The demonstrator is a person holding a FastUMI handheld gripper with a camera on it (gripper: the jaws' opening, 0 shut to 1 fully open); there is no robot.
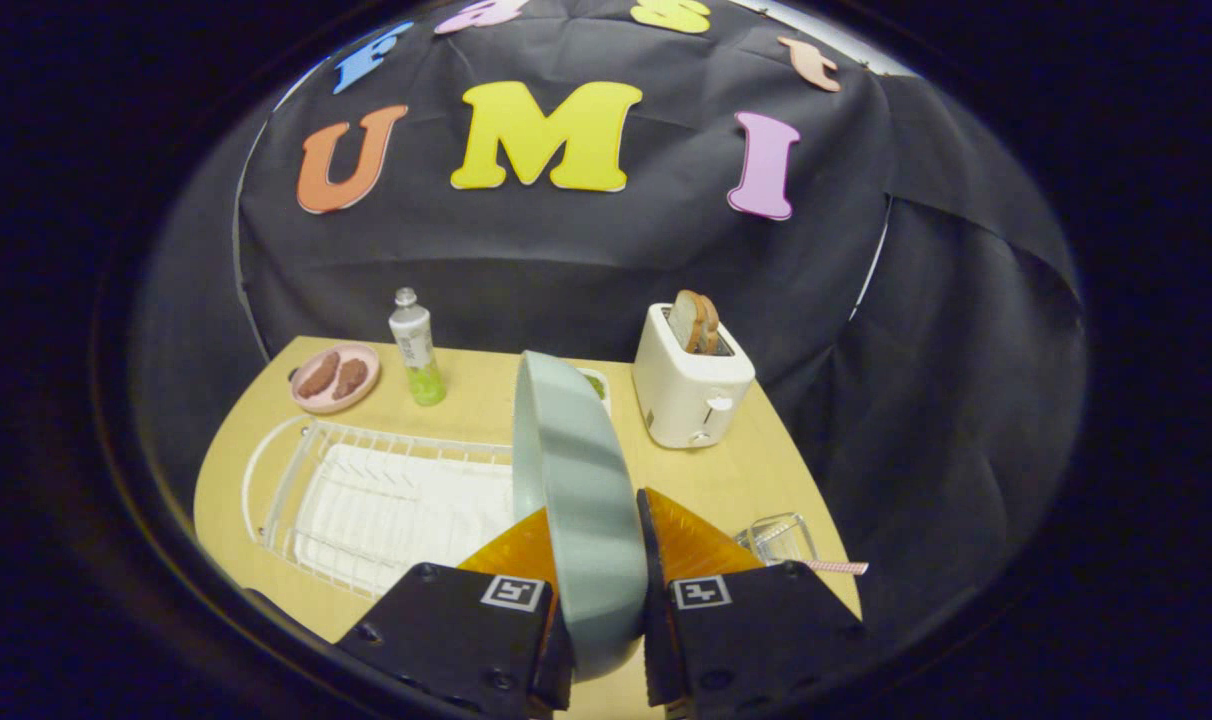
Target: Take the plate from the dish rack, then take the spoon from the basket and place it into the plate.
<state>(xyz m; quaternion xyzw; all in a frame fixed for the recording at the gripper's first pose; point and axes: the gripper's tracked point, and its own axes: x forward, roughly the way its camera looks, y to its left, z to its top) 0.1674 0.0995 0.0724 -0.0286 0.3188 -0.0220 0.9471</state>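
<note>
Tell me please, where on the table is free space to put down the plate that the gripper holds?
The gripper is shut on the plate, held on edge. Bare wood lies between the dish rack and the toaster, and from the toaster to the glass basket. Along the back it is crowded: pink dish, bottle, toaster.

The gripper holds a grey-green plate on its edge. Both orange fingers press on the plate, one on each side. The plate stands up tall between them. To the left, down on the yellow table, lies a white wire rack. Past the rack is a pink dish with two brown things in it. Next to the dish stands a bottle. A white toaster with bread in it stands to the right. Near the right finger sits a clear glass box with a pink handle poking out.
</note>
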